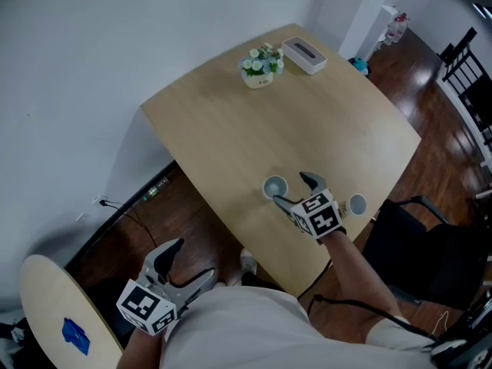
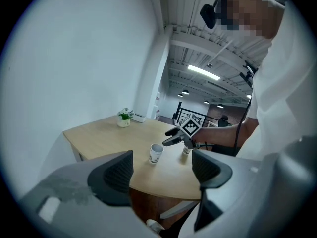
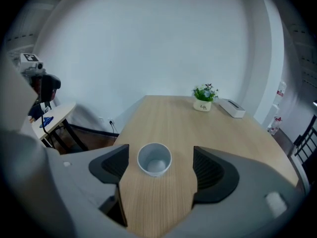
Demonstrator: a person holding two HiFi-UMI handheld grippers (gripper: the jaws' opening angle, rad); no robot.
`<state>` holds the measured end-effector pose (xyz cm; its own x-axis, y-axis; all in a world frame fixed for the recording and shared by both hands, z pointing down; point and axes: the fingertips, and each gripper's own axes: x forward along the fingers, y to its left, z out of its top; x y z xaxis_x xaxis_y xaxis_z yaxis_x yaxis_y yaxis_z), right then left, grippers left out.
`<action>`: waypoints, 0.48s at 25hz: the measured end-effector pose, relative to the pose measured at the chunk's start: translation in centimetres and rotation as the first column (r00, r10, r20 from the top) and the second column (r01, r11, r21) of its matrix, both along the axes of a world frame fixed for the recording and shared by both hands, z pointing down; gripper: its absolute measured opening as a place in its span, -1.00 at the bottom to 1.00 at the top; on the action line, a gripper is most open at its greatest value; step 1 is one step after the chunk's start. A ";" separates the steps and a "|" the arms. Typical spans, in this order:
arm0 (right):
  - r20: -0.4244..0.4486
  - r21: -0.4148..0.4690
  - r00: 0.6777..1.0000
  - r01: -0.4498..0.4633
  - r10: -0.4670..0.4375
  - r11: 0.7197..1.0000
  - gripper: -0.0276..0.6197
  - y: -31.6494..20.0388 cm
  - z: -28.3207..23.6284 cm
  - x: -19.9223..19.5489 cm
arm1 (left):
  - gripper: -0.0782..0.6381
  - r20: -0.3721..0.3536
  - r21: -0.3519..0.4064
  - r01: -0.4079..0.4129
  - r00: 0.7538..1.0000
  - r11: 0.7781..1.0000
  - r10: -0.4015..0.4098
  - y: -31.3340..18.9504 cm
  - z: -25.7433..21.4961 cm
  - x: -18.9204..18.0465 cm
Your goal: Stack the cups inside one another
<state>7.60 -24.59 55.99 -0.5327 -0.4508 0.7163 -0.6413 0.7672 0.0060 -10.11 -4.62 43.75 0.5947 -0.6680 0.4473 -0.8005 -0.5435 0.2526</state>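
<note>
A white paper cup [image 1: 274,187] stands upright on the wooden table [image 1: 254,129] near its front edge. My right gripper [image 1: 296,188] is open right beside it, and in the right gripper view the cup [image 3: 154,158] stands just beyond the wide-apart jaws, nothing held. A second white cup [image 1: 357,204] stands behind that gripper's marker cube, near the table's right edge. My left gripper [image 1: 184,260] hangs open and empty off the table, low at the left. From the left gripper view I see the first cup [image 2: 155,153], the second cup [image 2: 185,150] and the right gripper [image 2: 171,136].
A small potted plant [image 1: 262,66] and a white tissue box [image 1: 304,55] sit at the table's far end. A round side table [image 1: 54,314] with a blue item stands at lower left. A black chair [image 1: 419,237] is at the right. Dark wood floor surrounds the table.
</note>
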 end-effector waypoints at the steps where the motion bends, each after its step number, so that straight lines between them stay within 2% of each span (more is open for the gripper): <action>1: 0.003 0.008 1.000 -0.015 0.015 1.000 0.32 0.1 -0.3 0.7 | 0.31 -0.006 0.002 -0.008 1.000 1.000 0.008 -0.3 0.0 0.2; 4: -0.002 0.038 0.998 -0.069 0.069 0.997 0.32 0.1 -1.0 3.6 | 0.34 -0.032 0.020 -0.067 0.997 0.998 0.067 -0.9 -0.3 1.9; 7: -0.043 0.070 0.987 -0.150 0.154 0.986 0.33 -0.1 -1.2 8.4 | 0.36 -0.044 0.031 -0.130 0.990 0.991 0.132 -1.6 -0.3 3.8; 12: -0.119 0.088 0.934 -0.327 0.336 0.941 0.38 -0.4 0.3 17.9 | 0.36 -0.020 0.010 -0.193 0.981 0.981 0.194 -2.8 0.7 6.0</action>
